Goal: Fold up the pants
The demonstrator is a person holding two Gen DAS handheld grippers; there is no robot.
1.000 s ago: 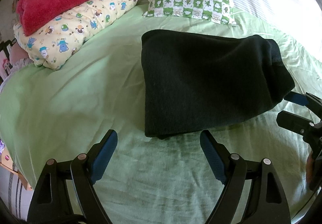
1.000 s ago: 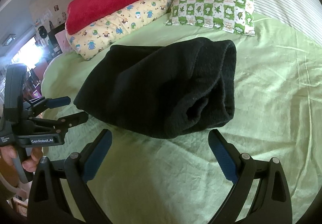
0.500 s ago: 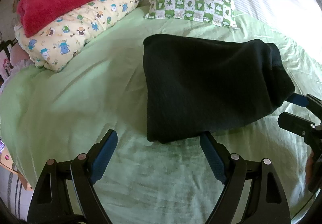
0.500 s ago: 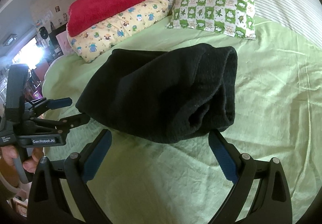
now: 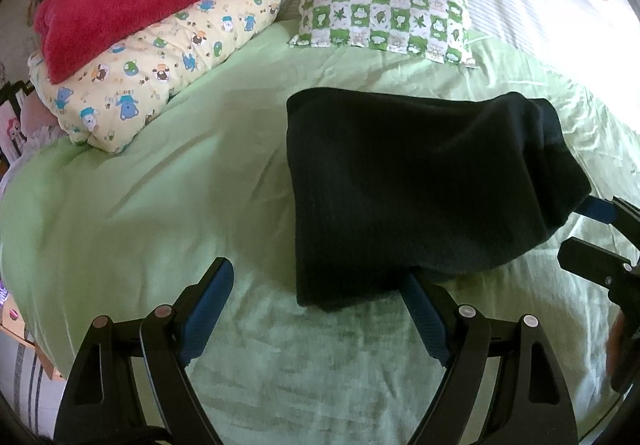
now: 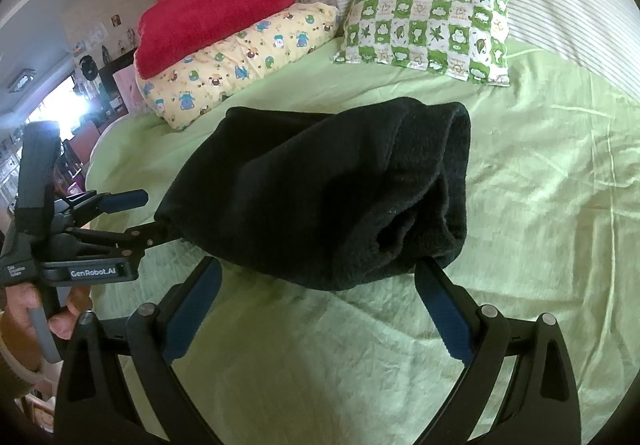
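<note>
Both pairs of tongs have closed in on the folded black pants (image 5: 416, 189), which lie on the green bed sheet (image 5: 160, 205) below the checked pillow (image 5: 386, 11). Left tongs (image 5: 316, 309) and right tongs (image 6: 320, 295) stand wide apart, empty. Each right-hand fingertip is hidden under the pants' near edge; contact is unclear.

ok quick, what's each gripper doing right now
left gripper: open, holding nothing, tongs either side of the black pants' near corner.
right gripper: open, holding nothing, at the pants' near edge.
</note>
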